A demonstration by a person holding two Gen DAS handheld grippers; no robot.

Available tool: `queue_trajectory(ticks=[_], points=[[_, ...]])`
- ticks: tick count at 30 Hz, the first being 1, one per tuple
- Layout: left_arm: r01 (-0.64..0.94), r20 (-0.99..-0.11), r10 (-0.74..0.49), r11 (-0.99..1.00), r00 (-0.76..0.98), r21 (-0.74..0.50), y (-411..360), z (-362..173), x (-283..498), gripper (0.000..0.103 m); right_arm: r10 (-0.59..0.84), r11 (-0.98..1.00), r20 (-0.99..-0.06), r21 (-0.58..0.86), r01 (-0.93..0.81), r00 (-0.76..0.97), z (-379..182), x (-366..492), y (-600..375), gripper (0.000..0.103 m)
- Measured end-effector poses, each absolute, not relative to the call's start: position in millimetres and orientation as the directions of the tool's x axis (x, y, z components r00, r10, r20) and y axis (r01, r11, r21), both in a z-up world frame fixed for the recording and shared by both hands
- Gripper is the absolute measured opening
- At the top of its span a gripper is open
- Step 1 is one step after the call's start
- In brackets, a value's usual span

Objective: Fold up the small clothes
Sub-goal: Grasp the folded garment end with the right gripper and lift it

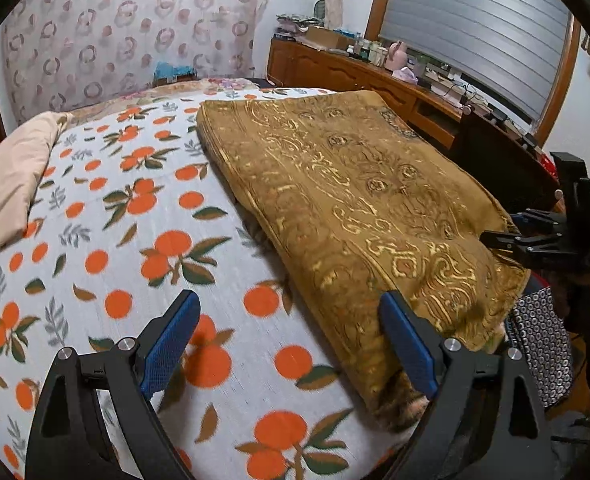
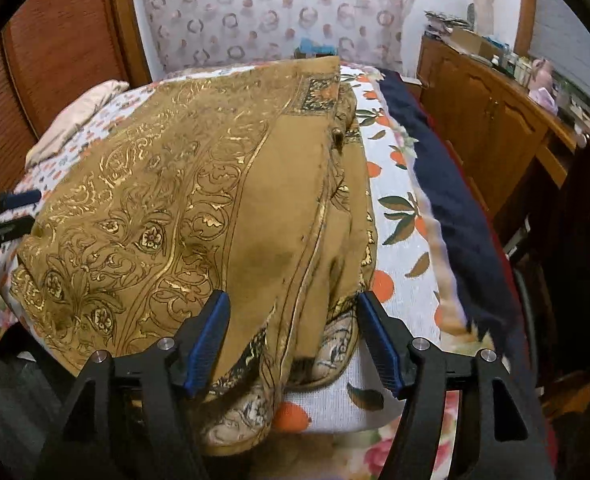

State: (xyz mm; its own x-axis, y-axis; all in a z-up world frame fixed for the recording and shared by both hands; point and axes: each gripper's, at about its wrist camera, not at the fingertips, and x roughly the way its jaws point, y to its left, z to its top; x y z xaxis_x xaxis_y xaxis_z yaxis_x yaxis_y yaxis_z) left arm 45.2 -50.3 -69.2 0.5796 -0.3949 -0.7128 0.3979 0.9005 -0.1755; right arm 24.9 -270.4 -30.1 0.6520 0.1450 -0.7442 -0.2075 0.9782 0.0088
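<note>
The mustard-brown cloth with gold scroll embroidery (image 1: 359, 208) lies folded on the bed's white bedspread printed with oranges and green leaves (image 1: 143, 240), toward the bed's right-hand side, its near edge drooping over the end of the mattress. Down at the bottom of the left wrist view, the left tool (image 1: 291, 344) hangs with its blue-padded jaws spread wide, released, nothing between them but bedspread and the cloth's left edge; its right finger sits just beside that edge. Over on the other side, the right tool (image 2: 293, 340) has its jaws apart too, straddling the bunched corner of the cloth (image 2: 199, 208) where the layers hang over the bed end; the pads stand clear of the fabric on both sides, so nothing is gripped. A pale pink pillow (image 1: 11, 184) rests at the far left of the bed, and a dark navy blanket (image 2: 451, 200) runs along the right side.
</note>
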Motion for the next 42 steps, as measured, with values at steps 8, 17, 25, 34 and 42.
queue_trajectory(ticks=[8,17,25,34,42], points=[[0.433,-0.695,-0.453,0.874,0.558,-0.222,-50.4,-68.3,30.7,0.091,0.148,0.975,-0.742,-0.001,-0.221,0.654,-31.9,18.7,-268.4,0.068],[0.489,-0.702,-0.546,0.813,0.456,-0.315,-60.2,-78.3,27.1,0.054,0.183,0.964,-0.741,0.006,-0.266,0.647,-34.4,9.5,-265.4,0.050],[0.499,-0.702,-0.569,0.797,0.428,-0.341,-62.0,-83.2,29.6,0.047,0.113,0.974,-0.718,-0.057,-0.220,0.687,-28.9,6.2,-267.2,0.055],[0.531,-0.696,-0.600,0.767,0.395,-0.360,-65.9,-83.0,31.0,0.023,0.144,0.980,-0.728,0.013,-0.196,0.670,-40.1,10.8,-275.5,0.055],[0.552,-0.596,-0.654,0.741,0.465,-0.383,-54.8,-49.2,35.5,0.007,0.298,0.946,-0.653,0.107,-0.304,0.696,-17.7,-0.5,-275.3,0.006]])
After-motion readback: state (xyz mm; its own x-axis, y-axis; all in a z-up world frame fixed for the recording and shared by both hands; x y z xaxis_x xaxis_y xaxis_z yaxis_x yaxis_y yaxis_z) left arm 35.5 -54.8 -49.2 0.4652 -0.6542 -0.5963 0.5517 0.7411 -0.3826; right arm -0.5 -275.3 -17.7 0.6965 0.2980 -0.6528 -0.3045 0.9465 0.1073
